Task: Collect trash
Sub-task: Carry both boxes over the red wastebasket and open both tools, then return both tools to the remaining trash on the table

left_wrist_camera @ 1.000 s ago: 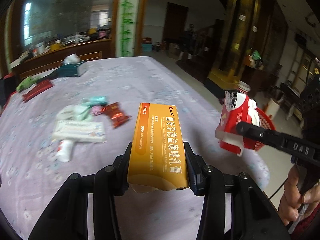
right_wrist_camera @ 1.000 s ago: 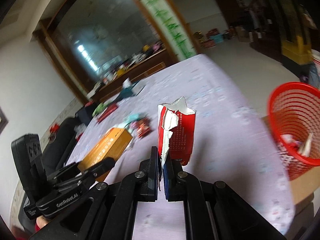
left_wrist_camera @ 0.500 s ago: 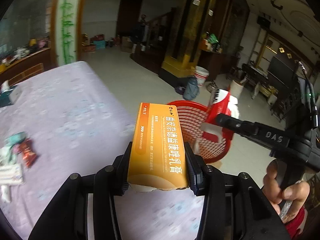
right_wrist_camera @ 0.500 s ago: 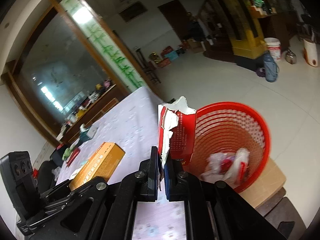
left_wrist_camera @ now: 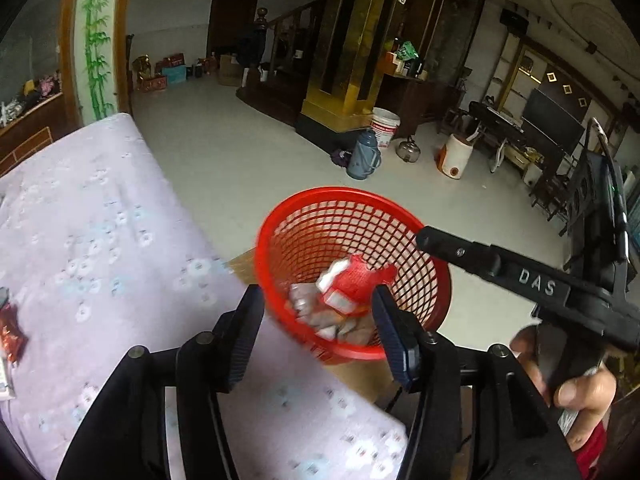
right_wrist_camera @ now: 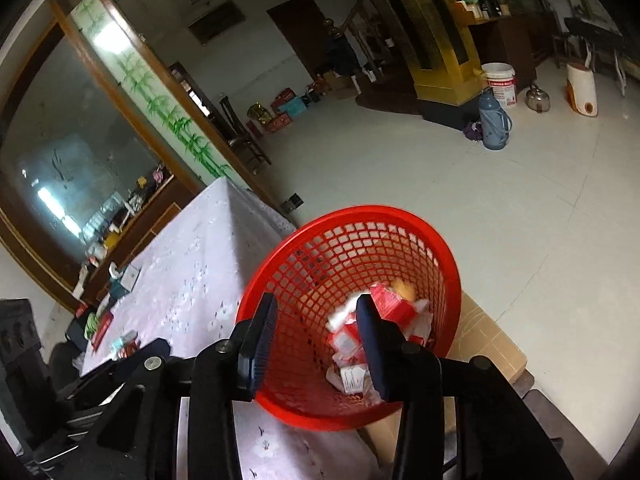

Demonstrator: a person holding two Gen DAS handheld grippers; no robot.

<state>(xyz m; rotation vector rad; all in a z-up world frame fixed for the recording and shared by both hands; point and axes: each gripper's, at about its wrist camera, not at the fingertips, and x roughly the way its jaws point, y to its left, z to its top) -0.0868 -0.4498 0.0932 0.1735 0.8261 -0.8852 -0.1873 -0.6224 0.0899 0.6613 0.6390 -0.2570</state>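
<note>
Left gripper (left_wrist_camera: 316, 334): yours gapes, empty.
Right gripper (right_wrist_camera: 316, 346): likewise.
Red wrapper (left_wrist_camera: 10, 334): nine o'clock; light, crinkly; pinch its middle.

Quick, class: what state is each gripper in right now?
Left gripper: open, holding nothing.
Right gripper: open, holding nothing.

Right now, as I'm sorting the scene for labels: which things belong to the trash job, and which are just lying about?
Job:
red basket with trash in it
red carton in the basket
wrappers on the lilac cloth
left gripper and right gripper, both open and empty

Lying about:
blue flask
white bucket
kettle
</note>
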